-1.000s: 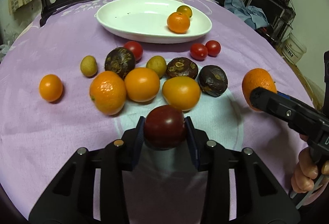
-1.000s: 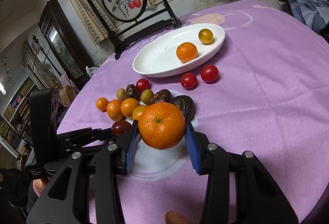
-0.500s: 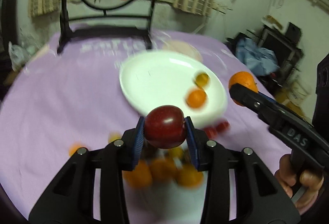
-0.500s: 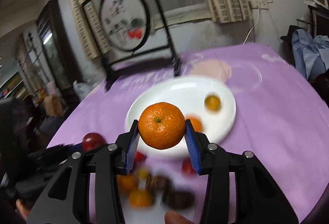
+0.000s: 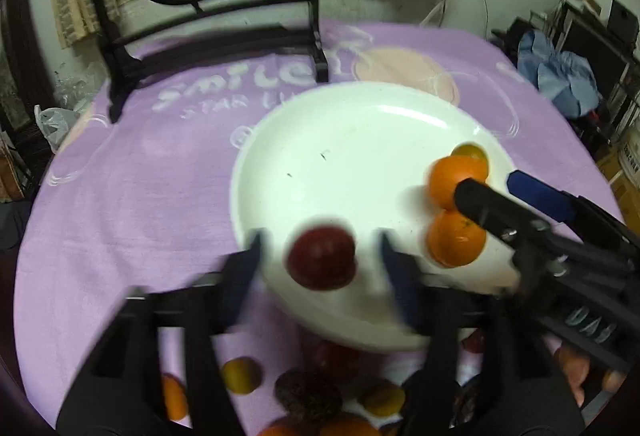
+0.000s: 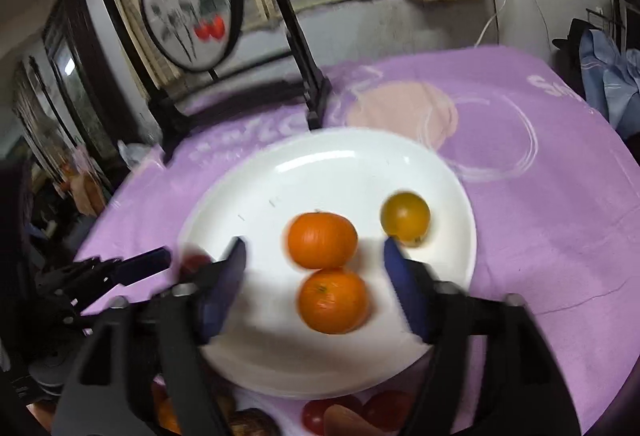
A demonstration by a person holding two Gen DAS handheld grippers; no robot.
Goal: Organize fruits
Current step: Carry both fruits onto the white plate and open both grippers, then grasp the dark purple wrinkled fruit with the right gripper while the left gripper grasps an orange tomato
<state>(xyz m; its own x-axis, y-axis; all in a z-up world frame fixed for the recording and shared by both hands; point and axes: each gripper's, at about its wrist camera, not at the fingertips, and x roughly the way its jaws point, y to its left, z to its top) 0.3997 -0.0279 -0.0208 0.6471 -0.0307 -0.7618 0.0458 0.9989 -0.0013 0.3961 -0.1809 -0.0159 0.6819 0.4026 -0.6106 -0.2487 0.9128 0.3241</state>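
A white oval plate [image 5: 340, 139] lies on the purple cloth; it also shows in the right wrist view [image 6: 320, 171]. My left gripper [image 5: 320, 260] is open over the plate's near rim, with a dark red fruit [image 5: 322, 258] loose between its spread fingers. My right gripper [image 6: 316, 276] is open over the plate, and an orange [image 6: 334, 300] lies between its fingers, beside a second orange [image 6: 322, 240] and a small yellow-orange fruit [image 6: 405, 216]. The right gripper shows in the left wrist view [image 5: 496, 195] above the oranges [image 5: 456, 240].
Several fruits lie on the cloth in front of the plate, among them a dark wrinkled one [image 5: 308, 396] and red tomatoes [image 6: 320, 414]. A black framed stand [image 5: 208, 47] rises behind the plate. Clutter lies beyond the table's right edge.
Both grippers have moved forward and down over the plate and opened. The dark red fruit and the orange have left their grip and are now on the plate.
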